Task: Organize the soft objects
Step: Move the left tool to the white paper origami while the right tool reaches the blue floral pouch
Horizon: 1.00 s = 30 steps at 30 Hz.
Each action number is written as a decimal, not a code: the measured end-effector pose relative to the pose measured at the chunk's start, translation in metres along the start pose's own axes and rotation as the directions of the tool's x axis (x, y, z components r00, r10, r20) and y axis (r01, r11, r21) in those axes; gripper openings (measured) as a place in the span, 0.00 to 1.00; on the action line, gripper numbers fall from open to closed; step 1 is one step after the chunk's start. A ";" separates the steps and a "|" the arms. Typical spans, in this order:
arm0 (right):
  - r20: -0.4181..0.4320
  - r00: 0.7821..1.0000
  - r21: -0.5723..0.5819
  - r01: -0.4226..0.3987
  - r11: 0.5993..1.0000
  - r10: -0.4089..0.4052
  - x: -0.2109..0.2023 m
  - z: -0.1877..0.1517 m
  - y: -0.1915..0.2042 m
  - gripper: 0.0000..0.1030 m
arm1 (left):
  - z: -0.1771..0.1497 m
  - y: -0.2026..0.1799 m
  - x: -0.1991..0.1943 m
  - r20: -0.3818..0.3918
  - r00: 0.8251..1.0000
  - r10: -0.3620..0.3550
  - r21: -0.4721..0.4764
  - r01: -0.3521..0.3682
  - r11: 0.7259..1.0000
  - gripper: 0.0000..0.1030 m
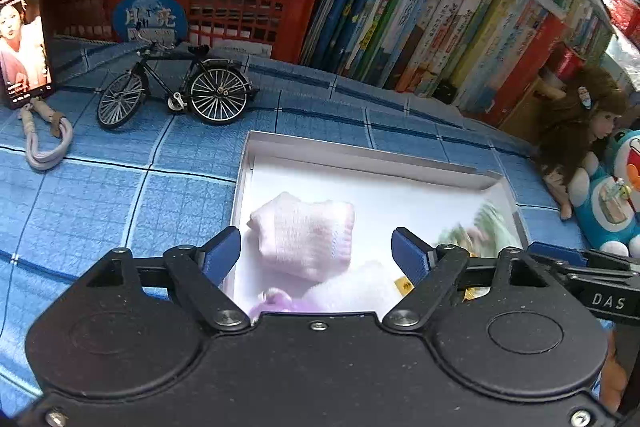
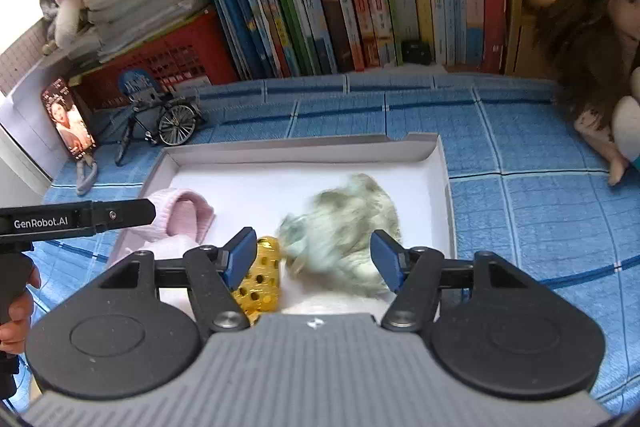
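2 tools hover over a shallow white box (image 2: 444,163) on the blue checked worktop (image 1: 120,195). Left tool (image 1: 316,251): pads spread, empty, above a folded pink cloth (image 1: 306,235) lying inside the box. Right tool (image 2: 314,259): pads spread, gripping nothing, above a blurred green fluffy item (image 2: 348,223) beside a gold perforated piece (image 2: 262,279).

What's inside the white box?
Inside the white box: a pink knitted piece, a fuzzy greenish piece and a gold perforated thing. The grippers hide its near part.
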State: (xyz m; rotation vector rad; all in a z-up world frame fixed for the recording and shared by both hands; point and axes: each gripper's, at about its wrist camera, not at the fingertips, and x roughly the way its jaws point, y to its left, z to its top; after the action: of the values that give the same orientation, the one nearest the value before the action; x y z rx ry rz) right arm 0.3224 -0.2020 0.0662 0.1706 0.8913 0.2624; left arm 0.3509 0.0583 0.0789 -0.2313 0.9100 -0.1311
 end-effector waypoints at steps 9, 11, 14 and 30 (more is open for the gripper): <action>0.113 0.993 -0.073 0.038 0.997 -0.029 -0.051 -0.018 0.010 0.80 | -0.021 -0.002 -0.049 0.058 0.998 -0.010 0.042 0.008 0.999 0.80; 0.148 0.988 -0.094 0.048 0.994 -0.034 -0.065 -0.025 0.012 0.82 | -0.029 -0.001 -0.061 0.075 0.997 -0.023 0.051 0.019 0.999 0.81; 0.208 0.978 -0.120 0.057 0.991 -0.031 -0.084 -0.038 0.012 0.83 | -0.041 0.000 -0.079 0.105 0.994 -0.034 0.071 0.027 0.997 0.82; 0.415 0.910 -0.137 0.092 0.986 -0.027 -0.155 -0.123 -0.007 0.89 | -0.114 0.036 -0.145 0.226 0.972 -0.069 0.122 0.043 0.992 0.84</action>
State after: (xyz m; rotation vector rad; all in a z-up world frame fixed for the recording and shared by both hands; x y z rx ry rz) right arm 0.1344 -0.2497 0.1035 0.0502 0.4518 0.2259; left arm 0.1726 0.1076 0.1137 -0.1599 0.6633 -0.2050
